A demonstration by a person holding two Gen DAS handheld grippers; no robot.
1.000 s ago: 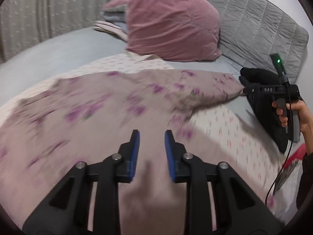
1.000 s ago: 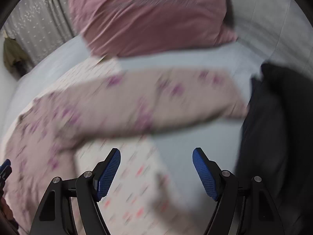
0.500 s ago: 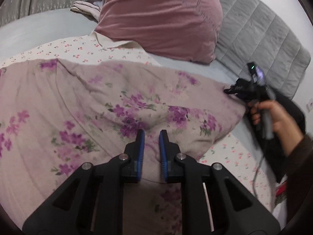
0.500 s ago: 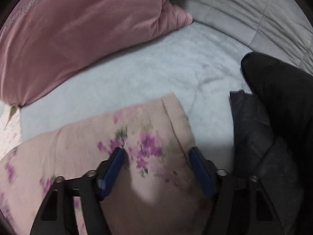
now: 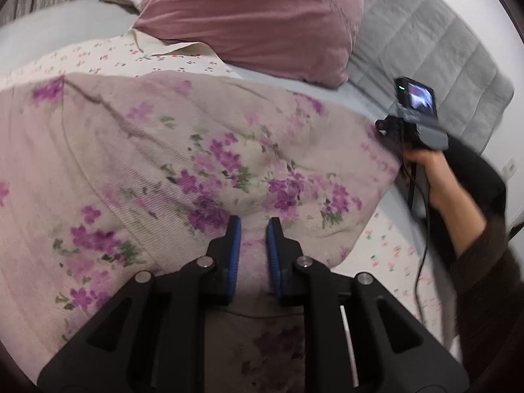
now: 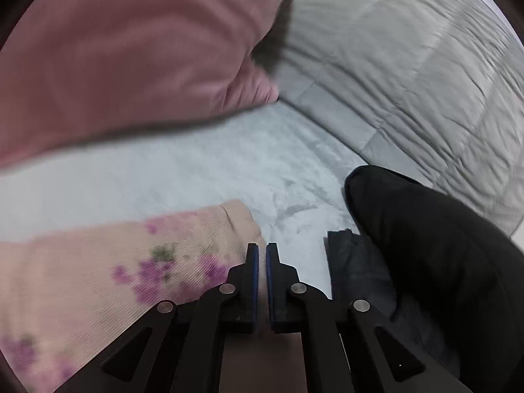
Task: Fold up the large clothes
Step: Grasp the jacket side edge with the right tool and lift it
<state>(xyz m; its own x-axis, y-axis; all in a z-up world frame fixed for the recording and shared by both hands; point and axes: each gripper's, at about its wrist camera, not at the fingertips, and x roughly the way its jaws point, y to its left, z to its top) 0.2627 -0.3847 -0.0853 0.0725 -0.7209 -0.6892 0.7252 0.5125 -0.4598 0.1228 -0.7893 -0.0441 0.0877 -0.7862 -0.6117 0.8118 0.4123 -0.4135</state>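
Observation:
A large pale-pink garment with purple flowers (image 5: 203, 150) lies spread on the bed. My left gripper (image 5: 253, 229) is shut on a raised fold at the garment's near edge, and cloth bunches between its blue pads. In the right wrist view the garment's corner (image 6: 98, 278) reaches my right gripper (image 6: 262, 252), whose jaws are shut on its edge with pink cloth showing in the narrow gap. From the left wrist view the right gripper (image 5: 386, 127), held by a hand (image 5: 432, 170), sits at the garment's far right corner.
A pink pillow (image 5: 255, 16) leans at the head of the bed, beside a grey quilted blanket (image 5: 425, 49). Black clothing (image 6: 425, 245) lies just right of the right gripper. A white sheet with small flowers (image 5: 131, 55) lies under the garment on a pale grey cover (image 6: 196, 170).
Both grippers came down onto the garment. The right jaws went from wide open to shut on its corner. The left jaws narrowed onto a fold.

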